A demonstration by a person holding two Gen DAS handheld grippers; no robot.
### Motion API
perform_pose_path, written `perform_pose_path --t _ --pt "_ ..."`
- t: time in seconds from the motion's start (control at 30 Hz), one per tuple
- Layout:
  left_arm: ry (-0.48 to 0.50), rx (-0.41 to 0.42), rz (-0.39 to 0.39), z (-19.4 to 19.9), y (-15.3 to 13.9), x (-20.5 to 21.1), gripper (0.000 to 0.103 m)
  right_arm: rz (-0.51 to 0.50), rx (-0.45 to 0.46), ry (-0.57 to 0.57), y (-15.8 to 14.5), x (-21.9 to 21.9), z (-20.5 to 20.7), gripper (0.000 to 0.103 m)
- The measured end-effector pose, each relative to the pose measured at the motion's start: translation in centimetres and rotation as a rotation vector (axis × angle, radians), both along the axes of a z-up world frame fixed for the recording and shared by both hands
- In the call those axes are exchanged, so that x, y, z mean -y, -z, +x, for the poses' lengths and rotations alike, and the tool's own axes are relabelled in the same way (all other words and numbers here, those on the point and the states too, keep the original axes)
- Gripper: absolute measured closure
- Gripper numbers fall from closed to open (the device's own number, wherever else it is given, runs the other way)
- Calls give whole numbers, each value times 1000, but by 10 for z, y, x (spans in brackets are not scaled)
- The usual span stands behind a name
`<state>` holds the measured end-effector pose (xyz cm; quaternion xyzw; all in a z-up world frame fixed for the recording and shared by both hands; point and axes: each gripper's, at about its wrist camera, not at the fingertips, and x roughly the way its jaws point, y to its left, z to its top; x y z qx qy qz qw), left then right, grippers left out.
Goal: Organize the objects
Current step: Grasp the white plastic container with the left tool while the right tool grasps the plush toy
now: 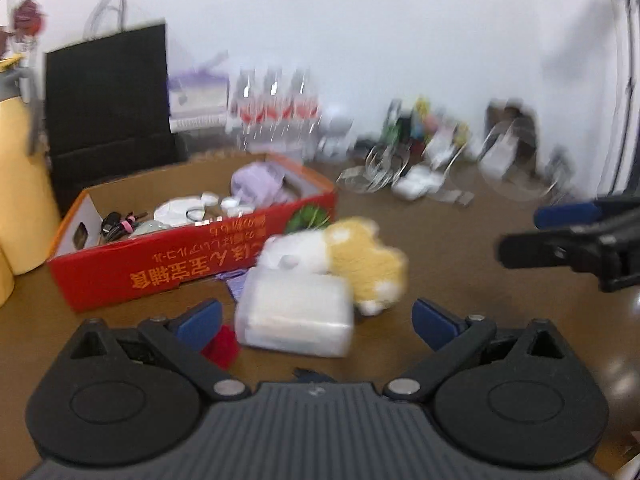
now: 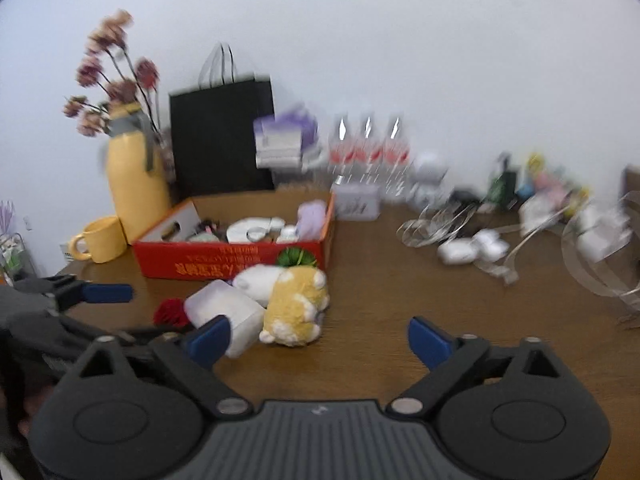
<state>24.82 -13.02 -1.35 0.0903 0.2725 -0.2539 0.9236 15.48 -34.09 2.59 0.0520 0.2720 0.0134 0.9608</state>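
Clutter waits beside the red box [image 1: 192, 256]: white pack [image 1: 294, 312] and plush toy [image 1: 368, 260] on the counter [image 2: 400, 280]. Left tool [image 1: 316, 320] gapes wide before the pack, right tool [image 2: 318, 338] wide too, empty.

box [image 2: 236, 262]: red, orange lettering | plush toy [image 2: 296, 306]: yellow, white patches | tissue pack [image 1: 294, 314]: white | thermos [image 2: 134, 188]: yellow | mug [image 2: 102, 240]: yellow | bag [image 2: 220, 136]: black | table [image 2: 380, 312]: brown

wall [image 2: 400, 40]: plain white | table [image 2: 380, 300]: brown wood, against wall; light: even, soft
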Motion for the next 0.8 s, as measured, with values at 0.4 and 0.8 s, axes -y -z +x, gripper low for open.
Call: perform_pose_path --t 0.4,0.8 --pt "58 -67 -11 22 -1 6 102 239 -158 18 79 -9 135 56" --pt "50 -89 38 35 7 0 2 173 -25 83 47 10 42 61"
